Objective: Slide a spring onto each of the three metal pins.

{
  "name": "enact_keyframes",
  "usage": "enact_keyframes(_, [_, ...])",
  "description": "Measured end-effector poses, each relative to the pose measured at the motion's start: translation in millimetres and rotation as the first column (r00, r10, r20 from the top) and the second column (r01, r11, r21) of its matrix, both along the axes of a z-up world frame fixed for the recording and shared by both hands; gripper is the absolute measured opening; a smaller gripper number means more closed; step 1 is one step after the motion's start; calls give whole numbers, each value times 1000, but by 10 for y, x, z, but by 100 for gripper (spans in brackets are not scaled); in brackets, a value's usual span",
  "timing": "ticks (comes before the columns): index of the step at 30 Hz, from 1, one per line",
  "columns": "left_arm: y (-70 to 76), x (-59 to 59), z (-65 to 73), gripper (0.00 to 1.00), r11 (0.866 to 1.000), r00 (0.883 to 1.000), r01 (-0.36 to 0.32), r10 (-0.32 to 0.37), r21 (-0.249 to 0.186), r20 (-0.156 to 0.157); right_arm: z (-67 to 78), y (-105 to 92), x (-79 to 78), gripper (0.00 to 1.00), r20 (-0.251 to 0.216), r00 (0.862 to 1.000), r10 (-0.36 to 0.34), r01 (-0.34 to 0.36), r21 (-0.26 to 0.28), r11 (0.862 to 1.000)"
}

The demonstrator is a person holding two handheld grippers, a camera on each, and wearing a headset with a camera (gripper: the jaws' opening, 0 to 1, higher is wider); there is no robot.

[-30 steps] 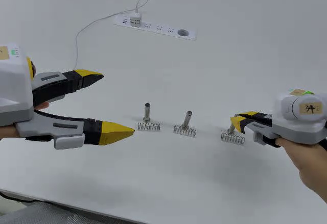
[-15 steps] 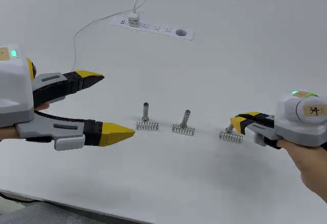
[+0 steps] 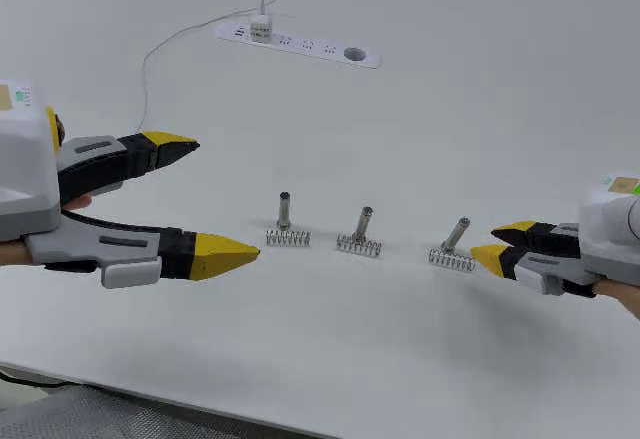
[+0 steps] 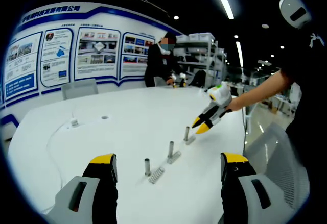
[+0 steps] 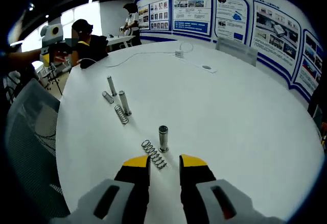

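Note:
Three short metal pins stand in a row on the white table point(image 3: 330, 359): a left pin point(image 3: 284, 209), a middle pin point(image 3: 364, 223) and a right pin point(image 3: 457, 233). A spring lies flat in front of each: left spring point(image 3: 288, 238), middle spring point(image 3: 359, 247), right spring point(image 3: 451, 260). My left gripper point(image 3: 215, 199) hovers wide open and holds nothing, left of the row. My right gripper point(image 3: 502, 242) sits just right of the right pin, open by a narrow gap with nothing in it. In the right gripper view the nearest pin point(image 5: 163, 138) and its spring point(image 5: 154, 154) lie just ahead of the right gripper point(image 5: 164, 162).
A white power strip point(image 3: 300, 47) with a plugged-in charger point(image 3: 262, 29) and its cable lies at the far side of the table. A person point(image 4: 161, 60) stands beyond the table's far edge. A mesh chair point(image 5: 28, 147) sits by the near edge.
My right gripper has drawn back to the right, away from the right pin, which stays standing. The left gripper has held still. The pins and springs have not moved.

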State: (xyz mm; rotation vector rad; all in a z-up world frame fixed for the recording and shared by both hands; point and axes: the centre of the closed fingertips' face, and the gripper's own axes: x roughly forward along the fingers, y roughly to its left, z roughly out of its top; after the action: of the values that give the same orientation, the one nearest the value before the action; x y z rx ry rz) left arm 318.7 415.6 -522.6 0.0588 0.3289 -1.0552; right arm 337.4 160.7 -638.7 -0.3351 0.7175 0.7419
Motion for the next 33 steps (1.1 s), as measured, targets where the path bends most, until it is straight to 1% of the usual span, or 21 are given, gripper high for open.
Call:
enact_keyframes(2, [-7,2,-12,85,1000,1000,1,-1,2,-3,-55,29,-19,23,-2,998,60,-60,-45,997])
enact_keyframes(4, [-19,6,-20,85,1000,1000,3,-3,6,-6,-144,57,-28,23,-19,991,134,-135,-100,986])
enact_keyframes(6, [-29,12,-20,85,1000,1000,5,-5,9,-7,-193,82,4,23,-16,982,190,-190,-150,970])
enact_keyframes(7, [-31,15,-18,85,1000,1000,6,-5,10,-7,-206,112,4,23,-19,976,215,-215,-154,964])
enact_keyframes(8, [-32,19,-18,85,1000,1000,7,-7,11,-8,-236,142,8,23,-30,970,242,-243,-148,959])
enact_keyframes(14, [-11,38,-36,85,1000,1000,0,0,18,-15,-352,191,11,23,-76,950,302,-310,-150,939])
enact_keyframes(15, [-8,38,-39,85,1000,1000,-1,1,20,-15,-341,195,-6,22,-86,948,306,-315,-137,939])
enact_keyframes(16, [-4,37,-46,85,1000,1000,-2,2,22,-17,-330,184,20,22,-83,951,298,-307,-129,943])
enact_keyframes(17, [0,37,-52,85,1000,1000,-3,3,23,-18,-328,172,21,22,-85,950,301,-310,-130,942])
enact_keyframes(21, [2,29,-75,85,1000,1000,-4,5,28,-23,-330,157,17,22,-109,951,289,-299,-93,950])
enact_keyframes(24, [-8,23,-74,85,1000,1000,-4,4,25,-25,-340,183,-22,19,-128,945,300,-310,-65,949])
enact_keyframes(25, [-11,22,-72,85,1000,1000,-3,4,24,-26,-338,187,-19,18,-123,945,304,-313,-69,947])
enact_keyframes(28, [-21,22,-66,85,1000,1000,-2,3,24,-24,-339,194,-23,18,-129,942,309,-319,-69,945])
enact_keyframes(29, [-23,22,-65,85,1000,1000,-1,2,25,-24,-338,196,-26,17,-128,940,316,-327,-73,942])
enact_keyframes(30, [-26,20,-62,85,1000,1000,0,0,26,-23,-344,199,-32,16,-129,938,323,-333,-72,940])
enact_keyframes(33, [-39,13,-51,85,1000,1000,4,-4,22,-22,-343,220,-65,12,-129,937,325,-336,-79,938])
